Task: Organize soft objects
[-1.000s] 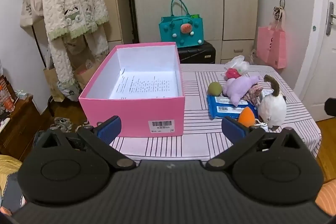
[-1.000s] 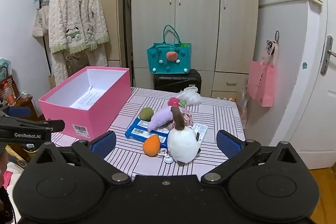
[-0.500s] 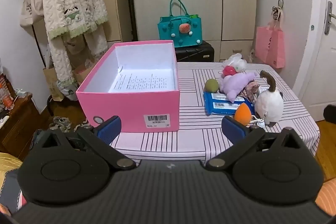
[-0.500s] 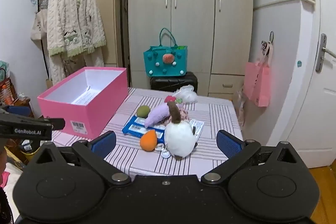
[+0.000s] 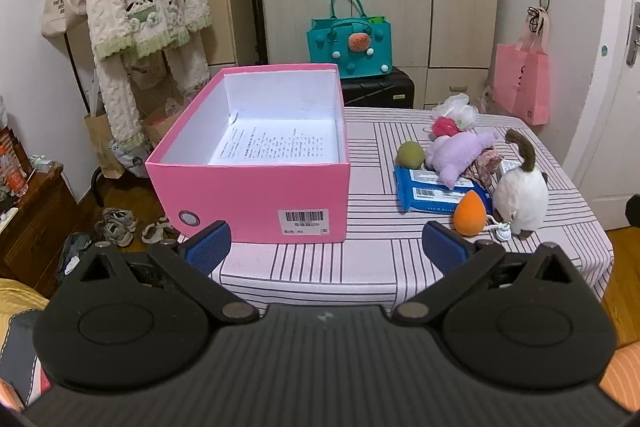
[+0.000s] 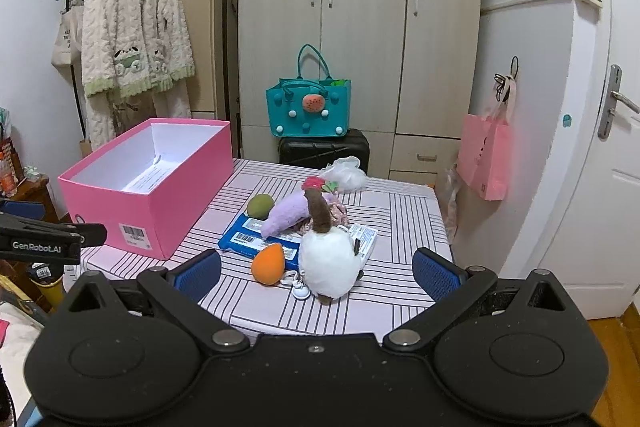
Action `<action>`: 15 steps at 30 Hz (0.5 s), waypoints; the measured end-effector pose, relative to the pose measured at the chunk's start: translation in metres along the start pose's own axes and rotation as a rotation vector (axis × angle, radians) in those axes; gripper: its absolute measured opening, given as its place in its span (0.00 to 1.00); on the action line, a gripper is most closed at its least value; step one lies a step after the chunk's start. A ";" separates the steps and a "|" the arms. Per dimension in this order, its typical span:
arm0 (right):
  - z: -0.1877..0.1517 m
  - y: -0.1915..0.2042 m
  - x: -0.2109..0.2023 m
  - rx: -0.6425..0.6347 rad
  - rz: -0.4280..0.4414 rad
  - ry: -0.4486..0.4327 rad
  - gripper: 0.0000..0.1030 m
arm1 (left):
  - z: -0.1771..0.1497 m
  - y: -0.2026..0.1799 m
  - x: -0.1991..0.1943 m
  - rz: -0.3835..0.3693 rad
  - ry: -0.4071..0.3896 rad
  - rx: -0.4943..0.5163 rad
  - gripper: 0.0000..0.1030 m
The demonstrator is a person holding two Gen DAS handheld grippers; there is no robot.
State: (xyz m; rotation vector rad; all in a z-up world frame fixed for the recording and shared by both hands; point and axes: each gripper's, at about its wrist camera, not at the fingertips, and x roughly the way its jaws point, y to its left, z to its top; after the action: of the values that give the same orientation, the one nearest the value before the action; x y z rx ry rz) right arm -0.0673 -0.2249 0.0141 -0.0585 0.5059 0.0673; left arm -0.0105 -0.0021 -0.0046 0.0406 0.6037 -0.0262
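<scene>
Pink cardboard dominates the left of both views: the open pink box (image 5: 248, 187) sits on the striped counter (image 5: 360, 259), holding only a printed sheet (image 5: 280, 147) whose text is too small to read. Over the last second both cameras have drawn back a little, so the box and toys look smaller; nothing on the counter has shifted, and I judge the sorting has not begun.

The soft things cluster at centre right of the left view: white plush (image 6: 328, 263), orange sponge (image 6: 269, 263), purple plush (image 6: 286, 215), green ball (image 6: 260, 206), lying on or beside blue packets (image 5: 432, 189).

The left tongs (image 5: 326, 241) and right tongs (image 6: 316, 269) both stand wide and carry nothing.

Readable writing: "GenRobot.AI" on the left tool at the right view's left edge, and a barcode label (image 5: 304, 219) reading "40".
</scene>
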 end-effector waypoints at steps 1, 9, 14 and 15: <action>0.000 -0.001 0.001 0.003 -0.002 0.002 1.00 | 0.001 0.001 0.001 0.002 0.000 -0.003 1.00; 0.002 0.003 0.009 -0.002 -0.015 0.023 1.00 | 0.002 0.002 0.005 -0.004 -0.001 -0.002 1.00; 0.005 0.002 0.015 0.002 -0.026 0.039 1.00 | 0.004 0.002 0.002 -0.021 -0.005 0.010 1.00; 0.006 0.002 0.017 0.007 -0.027 0.042 1.00 | 0.006 0.003 0.001 -0.034 -0.007 0.008 1.00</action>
State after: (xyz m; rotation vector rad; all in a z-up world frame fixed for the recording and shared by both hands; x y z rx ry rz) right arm -0.0500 -0.2218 0.0115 -0.0603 0.5476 0.0379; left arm -0.0067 0.0006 -0.0001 0.0376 0.5978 -0.0621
